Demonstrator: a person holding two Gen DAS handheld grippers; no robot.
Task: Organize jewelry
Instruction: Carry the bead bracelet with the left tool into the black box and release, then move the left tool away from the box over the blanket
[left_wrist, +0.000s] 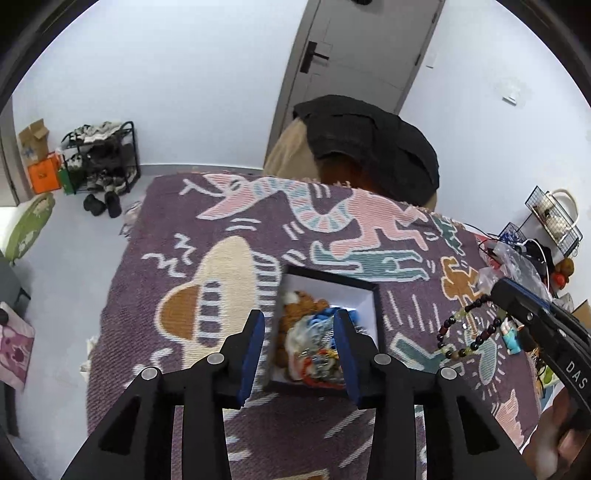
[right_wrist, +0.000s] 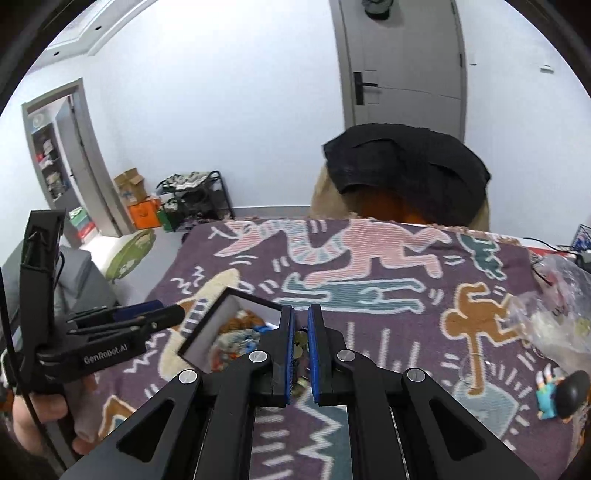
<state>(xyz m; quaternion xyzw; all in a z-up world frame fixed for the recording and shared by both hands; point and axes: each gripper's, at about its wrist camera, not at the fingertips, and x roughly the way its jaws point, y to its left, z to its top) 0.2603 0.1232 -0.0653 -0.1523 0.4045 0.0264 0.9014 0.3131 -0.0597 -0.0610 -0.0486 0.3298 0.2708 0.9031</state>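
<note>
A black-rimmed white box (left_wrist: 369, 295) full of mixed jewelry (left_wrist: 314, 343) sits on the patterned purple cloth (left_wrist: 166, 229). My left gripper (left_wrist: 299, 325) is open and empty, its blue pads astride the box's near left part. My right gripper (right_wrist: 301, 325) is nearly shut on a beaded bracelet (left_wrist: 465, 336) of dark and pale beads, which hangs from its tip above the cloth right of the box. In the right wrist view only a few beads (right_wrist: 300, 341) show between the pads. The box also shows there (right_wrist: 207, 314), left of the gripper.
A small teal figurine (right_wrist: 550, 398) and a dark round object (right_wrist: 570, 391) lie at the cloth's right. Clear plastic bags (right_wrist: 557, 317) and cables clutter the right edge. A chair with a black garment (left_wrist: 373, 147) stands behind the table.
</note>
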